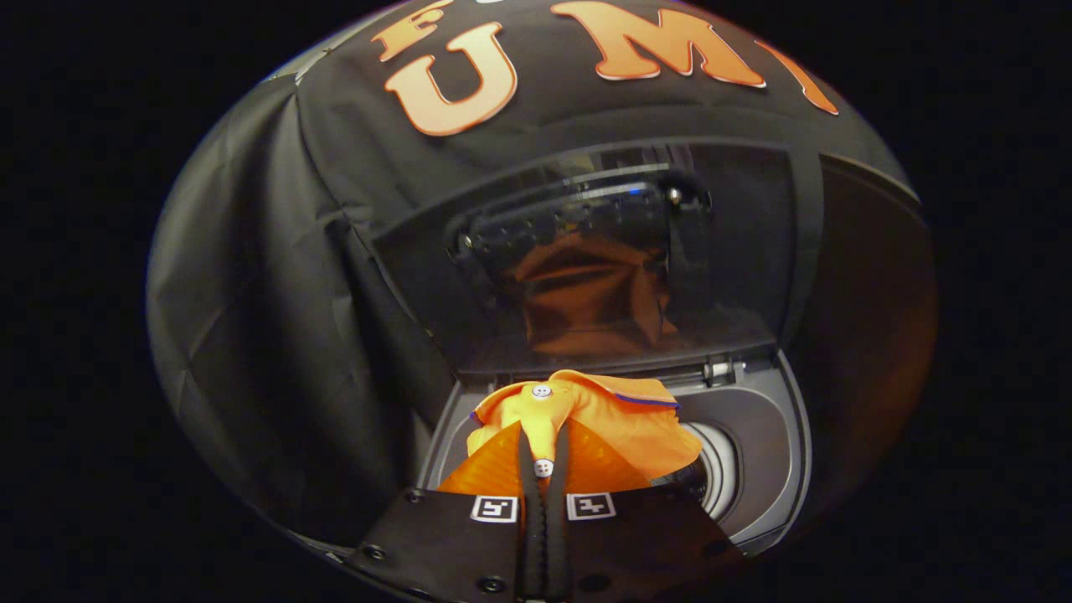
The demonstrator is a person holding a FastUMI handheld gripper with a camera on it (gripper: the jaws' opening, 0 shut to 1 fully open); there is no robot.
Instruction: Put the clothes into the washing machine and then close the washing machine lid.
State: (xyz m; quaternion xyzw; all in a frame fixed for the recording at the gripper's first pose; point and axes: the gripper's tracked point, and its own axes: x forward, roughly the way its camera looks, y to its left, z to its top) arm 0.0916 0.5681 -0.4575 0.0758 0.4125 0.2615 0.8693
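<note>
Lid (586,251) of the washing machine (758,452) stands raised across the frame's centre, reflecting orange. Below it, at lower centre, an orange shirt (620,419) hangs over the drum opening (712,477), its button placket clenched between the gripper (543,448) fingers.

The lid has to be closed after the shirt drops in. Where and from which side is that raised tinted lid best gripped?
Judging by its pose, grip the tinted transparent lid at its free upper edge, coming from the front: its hinge sits low at the tub's rear. For now the fingers are pinched on the orange button-up shirt over the drum.
</note>
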